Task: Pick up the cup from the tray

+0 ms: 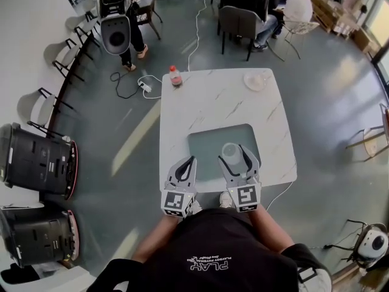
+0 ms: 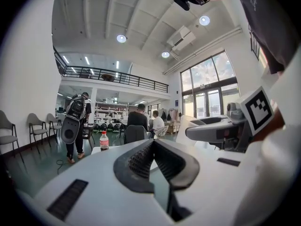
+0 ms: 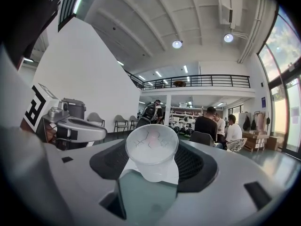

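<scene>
Squarely between right gripper (image 1: 233, 154) fingers (image 3: 200, 166), cup (image 3: 151, 154) upright

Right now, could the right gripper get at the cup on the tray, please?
Probably yes: the cup stands upright between the right gripper's spread jaws, and nothing else on the tray blocks it.

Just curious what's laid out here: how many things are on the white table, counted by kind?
cup: 1
tray: 1
bottle: 1
white dish: 1
Total: 4
</scene>
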The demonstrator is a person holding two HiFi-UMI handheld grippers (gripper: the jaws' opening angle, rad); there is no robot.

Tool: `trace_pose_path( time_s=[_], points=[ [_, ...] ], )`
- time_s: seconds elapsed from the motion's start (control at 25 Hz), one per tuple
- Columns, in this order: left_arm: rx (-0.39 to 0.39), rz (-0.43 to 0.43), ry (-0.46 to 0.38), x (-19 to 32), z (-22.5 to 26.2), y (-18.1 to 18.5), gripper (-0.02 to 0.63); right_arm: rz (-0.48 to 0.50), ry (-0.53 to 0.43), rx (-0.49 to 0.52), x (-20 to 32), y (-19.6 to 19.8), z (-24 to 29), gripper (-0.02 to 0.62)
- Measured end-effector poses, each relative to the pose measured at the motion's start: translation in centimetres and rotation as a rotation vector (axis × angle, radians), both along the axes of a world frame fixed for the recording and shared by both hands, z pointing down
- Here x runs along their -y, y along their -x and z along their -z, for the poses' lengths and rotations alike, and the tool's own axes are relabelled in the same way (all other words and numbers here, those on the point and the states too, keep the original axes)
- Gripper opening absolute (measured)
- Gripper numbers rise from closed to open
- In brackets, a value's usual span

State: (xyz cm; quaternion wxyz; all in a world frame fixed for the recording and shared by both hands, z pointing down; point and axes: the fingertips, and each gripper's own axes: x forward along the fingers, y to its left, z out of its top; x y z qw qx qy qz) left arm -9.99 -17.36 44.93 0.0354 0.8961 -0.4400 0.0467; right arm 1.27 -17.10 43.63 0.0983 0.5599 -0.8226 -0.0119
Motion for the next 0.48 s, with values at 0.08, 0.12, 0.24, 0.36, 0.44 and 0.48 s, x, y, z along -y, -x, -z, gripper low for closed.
trace_pose_path(
  time_s=[0.08, 0.12, 0.24, 0.36, 0.44, 0.48],
  points=[
    [0.000, 0.000, -0.001, 0.0, 0.0, 0.0, 0.003, 0.004, 0.003, 0.006, 0.0, 0.1, -0.2, 0.305],
    [0.000, 0.001, -0.001, 0.0, 0.0, 0.0, 0.003, 0.004, 0.006, 0.010, 0.0, 0.2, -0.3, 0.305],
    [-0.007, 0.007, 0.003, 0.1, 0.1, 0.1, 0.003, -0.001, 0.020, 0.014, 0.1, 0.0, -0.8, 0.305],
    [-0.012, 0.029, 0.009, 0.3, 0.4, 0.4, 0.003, -0.009, 0.034, 0.012, 0.2, -0.2, -1.2, 0.305],
    [-0.014, 0.042, 0.007, 0.5, 0.6, 0.7, 0.003, -0.010, 0.038, 0.015, 0.2, -0.1, -1.4, 0.305],
    [-0.015, 0.045, 0.006, 0.5, 0.7, 0.7, 0.003, -0.008, 0.038, 0.016, 0.2, -0.1, -1.5, 0.305]
  ],
)
